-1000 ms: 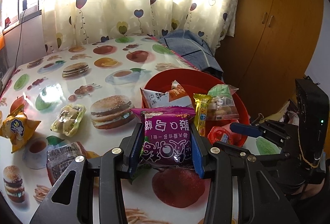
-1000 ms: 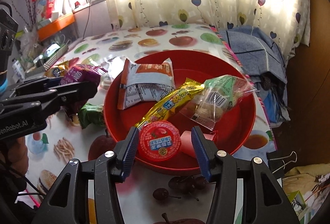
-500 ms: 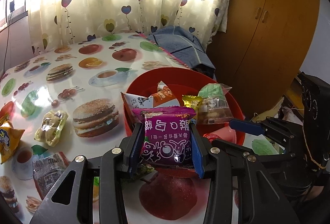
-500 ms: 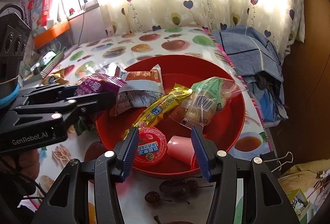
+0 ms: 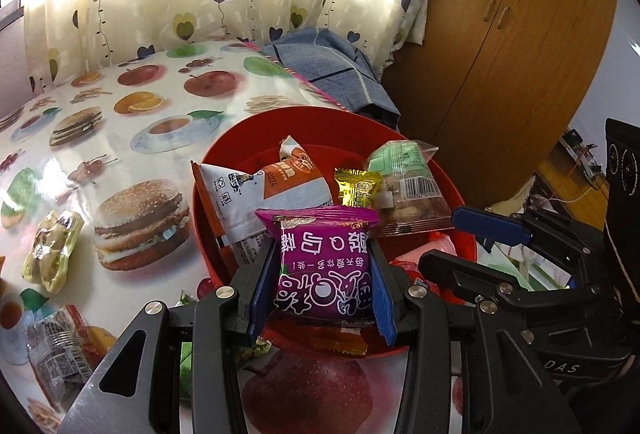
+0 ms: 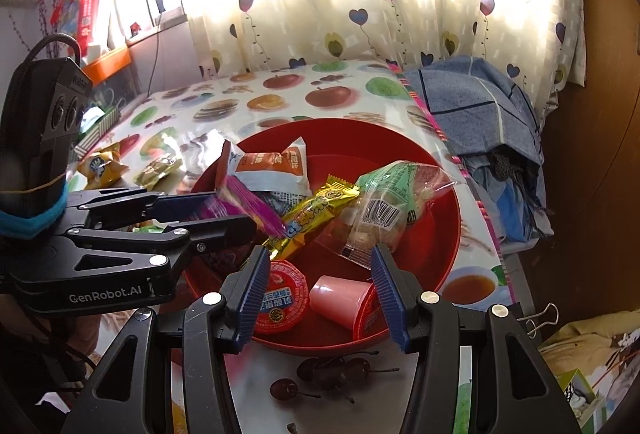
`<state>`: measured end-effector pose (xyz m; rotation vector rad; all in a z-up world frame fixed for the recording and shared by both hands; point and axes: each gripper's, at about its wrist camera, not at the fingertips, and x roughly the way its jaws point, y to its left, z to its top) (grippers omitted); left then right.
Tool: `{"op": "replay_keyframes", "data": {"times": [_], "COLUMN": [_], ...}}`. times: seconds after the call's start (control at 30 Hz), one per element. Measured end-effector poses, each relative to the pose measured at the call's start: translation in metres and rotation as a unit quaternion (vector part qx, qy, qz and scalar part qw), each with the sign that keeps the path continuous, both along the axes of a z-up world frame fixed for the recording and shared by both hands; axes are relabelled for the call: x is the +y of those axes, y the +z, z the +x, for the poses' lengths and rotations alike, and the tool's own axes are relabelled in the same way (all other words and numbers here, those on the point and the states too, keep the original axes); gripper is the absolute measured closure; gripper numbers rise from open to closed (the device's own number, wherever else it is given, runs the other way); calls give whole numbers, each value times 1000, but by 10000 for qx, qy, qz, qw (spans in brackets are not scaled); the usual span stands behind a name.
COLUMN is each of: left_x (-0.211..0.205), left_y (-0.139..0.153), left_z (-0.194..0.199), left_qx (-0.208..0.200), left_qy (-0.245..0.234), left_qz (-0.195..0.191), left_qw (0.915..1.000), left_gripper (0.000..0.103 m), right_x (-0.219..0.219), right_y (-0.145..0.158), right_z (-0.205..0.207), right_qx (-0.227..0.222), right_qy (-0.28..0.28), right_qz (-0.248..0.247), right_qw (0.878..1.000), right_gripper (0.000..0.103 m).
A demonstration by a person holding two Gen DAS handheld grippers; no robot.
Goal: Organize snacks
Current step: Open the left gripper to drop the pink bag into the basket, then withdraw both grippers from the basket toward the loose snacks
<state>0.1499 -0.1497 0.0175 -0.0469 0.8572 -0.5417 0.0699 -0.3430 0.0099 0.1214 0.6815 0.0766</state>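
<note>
The left gripper point(image 5: 322, 274) points down at a slant over the near rim of the red bowl point(image 5: 412, 138), its blue pads pinching a purple packet point(image 5: 324, 266) from both sides, the packet held above the bowl's near edge. In the right wrist view the same gripper point(image 6: 224, 210) reaches in from the left, packet point(image 6: 248, 204) blurred at its tip, over the bowl's point(image 6: 448, 218) left side. The right gripper point(image 6: 316, 298) also slants down at the bowl's near rim, jaws spread with nothing pressed between them; a red-lidded jelly cup point(image 6: 282, 298) and a pink cup point(image 6: 340, 300) lie in the bowl between its fingers. Also in the bowl: a white-orange packet point(image 5: 260, 190), a yellow bar point(image 6: 316, 214), a clear biscuit bag point(image 6: 384, 206). On the desk point(image 5: 132, 106), left of the bowl, lie a pale yellow snack point(image 5: 50, 250) and another packet point(image 5: 56, 350).
</note>
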Motion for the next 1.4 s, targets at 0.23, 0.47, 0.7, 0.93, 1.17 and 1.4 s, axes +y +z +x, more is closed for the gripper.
{"op": "replay_keyframes", "data": {"times": [0.23,0.47,0.7,0.93,1.17,1.4], "left_x": [4,18,36,56,76,98], "left_y": [5,12,16,16,14,12], "left_z": [-3,-10,-24,-39,-51,-61], "left_qx": [-121,-144,-227,-268,-286,-277], "left_qy": [-13,152,420,711,955,1217], "left_qz": [-148,-224,-197,-123,-48,-16], "left_qw": [9998,9995,9987,9970,9950,9922], "left_gripper": [50,50,50,50,50,50], "right_x": [1,6,20,35,55,67], "right_y": [1,5,13,18,22,23], "right_z": [0,-3,-8,-11,-14,-14], "right_qx": [-10,-79,-163,-205,-243,-239], "right_qy": [6,54,185,342,546,658], "right_qz": [-7,-23,3,28,3,36], "right_qw": [10000,10000,9997,9992,9982,9975], "right_gripper": [52,52,52,52,52,52]}}
